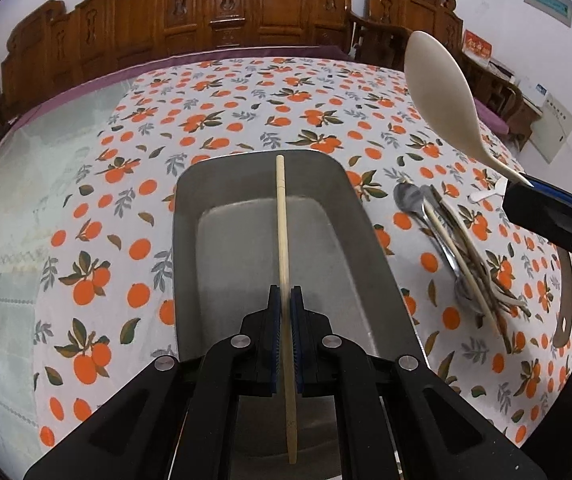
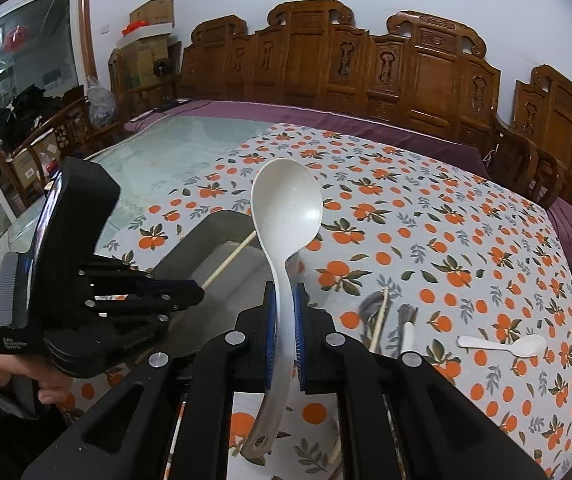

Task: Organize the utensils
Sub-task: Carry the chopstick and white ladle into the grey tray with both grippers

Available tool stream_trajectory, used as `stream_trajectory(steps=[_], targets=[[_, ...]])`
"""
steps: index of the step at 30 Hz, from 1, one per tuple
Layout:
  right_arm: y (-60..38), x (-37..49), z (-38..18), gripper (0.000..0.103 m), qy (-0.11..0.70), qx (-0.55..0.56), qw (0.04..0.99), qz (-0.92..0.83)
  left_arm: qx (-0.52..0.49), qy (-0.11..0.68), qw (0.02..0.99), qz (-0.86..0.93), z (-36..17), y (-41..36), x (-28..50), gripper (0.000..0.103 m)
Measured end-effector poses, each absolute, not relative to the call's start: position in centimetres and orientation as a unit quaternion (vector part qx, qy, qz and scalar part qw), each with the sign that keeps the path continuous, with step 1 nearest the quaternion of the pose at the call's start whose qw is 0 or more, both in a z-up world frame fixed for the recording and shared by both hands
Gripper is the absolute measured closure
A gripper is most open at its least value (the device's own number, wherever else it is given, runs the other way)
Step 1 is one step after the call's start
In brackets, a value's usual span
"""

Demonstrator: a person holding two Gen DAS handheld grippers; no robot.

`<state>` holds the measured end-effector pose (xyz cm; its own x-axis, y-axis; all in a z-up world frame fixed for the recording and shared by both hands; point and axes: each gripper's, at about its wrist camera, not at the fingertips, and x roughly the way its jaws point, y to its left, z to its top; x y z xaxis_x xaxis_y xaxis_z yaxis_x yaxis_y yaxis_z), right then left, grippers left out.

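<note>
tray 1 | ladle 1 | small white spoon 1 | piled utensils uncountable, perhaps several

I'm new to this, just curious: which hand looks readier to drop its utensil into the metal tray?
Probably the left. Its gripper holds the chopstick directly above the tray, while the right gripper holds the white ladle beside the tray.
</note>
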<state>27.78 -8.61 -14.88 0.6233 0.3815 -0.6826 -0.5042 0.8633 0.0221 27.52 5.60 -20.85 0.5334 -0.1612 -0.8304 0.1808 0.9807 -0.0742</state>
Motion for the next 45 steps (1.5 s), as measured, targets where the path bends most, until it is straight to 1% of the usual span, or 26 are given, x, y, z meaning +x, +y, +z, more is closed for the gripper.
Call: stream_trajectory(steps=[6,11,15,21,30,35,36,37,38,39,41,42,45], targets=[[-8.1,28.1,-15.8,0.093,0.373,-0.076,0.891,0.247,0.0,0.469,0.878,-0.096,-20.3,6.3,27.5,0.096],[-7.0,28.5,-16.2,0.093,0.381,-0.062,0.886,0.256,-0.02,0.444,0.891,-0.088,-18.2,8.2,27.1,0.094],[-5.7,29.0,-16.4,0.093,0.385,-0.048,0.883,0.263,-0.029,0.417,0.906,-0.07,-16.3,10.2,26.8,0.084],[-3.0,29.6,-17.3,0.093,0.397,-0.043,0.875,0.273,-0.04,0.402,0.914,-0.048,-15.0,12.7,26.9,0.083],[-0.4,31.3,-20.6,0.093,0.432,-0.033,0.859,0.272,-0.06,0.394,0.917,-0.034,-14.3,14.7,26.8,0.083],[-0.3,31.7,-21.6,0.089,0.44,-0.033,0.857,0.266,-0.057,0.392,0.917,-0.039,-14.2,14.5,26.6,0.083],[-0.5,31.7,-21.6,0.087,0.439,-0.031,0.857,0.268,-0.057,0.392,0.917,-0.039,-14.2,14.4,26.6,0.083],[-0.6,31.7,-21.5,0.08,0.437,-0.03,0.857,0.27,-0.056,0.392,0.917,-0.04,-14.3,14.3,26.6,0.083],[-0.9,31.5,-21.3,0.078,0.433,-0.03,0.859,0.272,-0.055,0.392,0.917,-0.041,-14.3,14.2,26.6,0.083],[-1.3,31.3,-21.0,0.078,0.429,-0.029,0.86,0.275,-0.054,0.391,0.918,-0.043,-14.2,14.0,26.5,0.082],[-2.3,30.9,-20.0,0.078,0.417,-0.028,0.865,0.278,-0.053,0.39,0.918,-0.045,-14.2,13.6,26.4,0.078],[-2.9,30.6,-19.5,0.078,0.411,-0.028,0.868,0.278,-0.052,0.39,0.918,-0.047,-14.2,13.3,26.4,0.074],[-5.8,29.8,-17.6,0.078,0.392,-0.02,0.878,0.274,-0.044,0.391,0.918,-0.056,-14.4,12.1,26.2,0.073]])
